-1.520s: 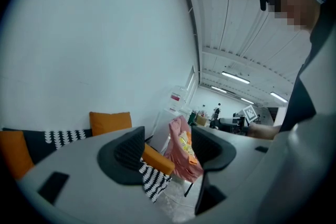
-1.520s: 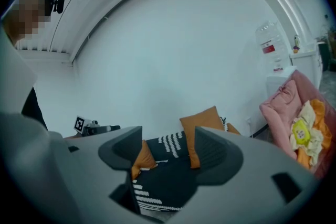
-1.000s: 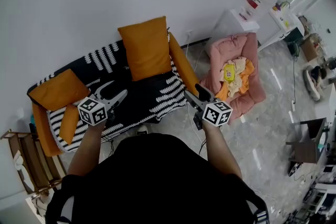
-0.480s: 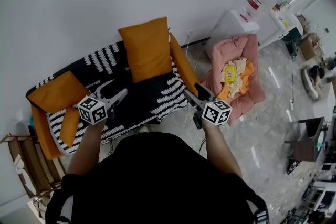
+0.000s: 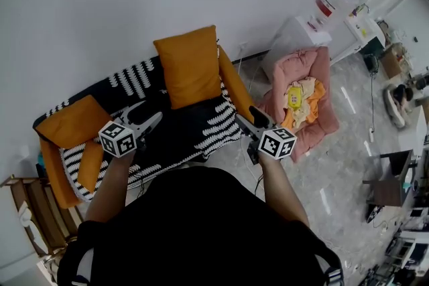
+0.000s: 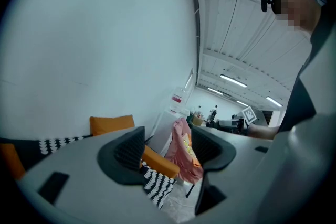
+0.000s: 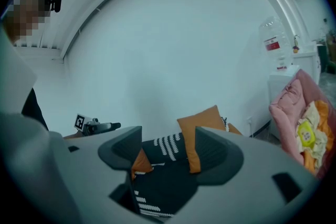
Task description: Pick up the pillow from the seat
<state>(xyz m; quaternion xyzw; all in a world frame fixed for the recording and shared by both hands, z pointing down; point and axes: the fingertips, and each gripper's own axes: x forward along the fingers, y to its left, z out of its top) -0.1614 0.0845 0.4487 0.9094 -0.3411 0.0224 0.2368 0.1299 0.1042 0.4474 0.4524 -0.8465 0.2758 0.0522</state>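
Pillow [image 5: 189, 65] seemingly leans untouched; left hand-held gripper [image 5: 149, 114] and right hand-held gripper [image 5: 247, 116] hover empty, jaws spread.

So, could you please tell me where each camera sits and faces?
Head view: on the head, down at the sofa; torso, forearms, left claw, right claw show.
Left gripper view: on the left claw, facing right toward the pink chair; open jaws show.
Right gripper view: on the right claw, facing left across the sofa; open jaws show.
Shared: all catch the upright orange pillow.
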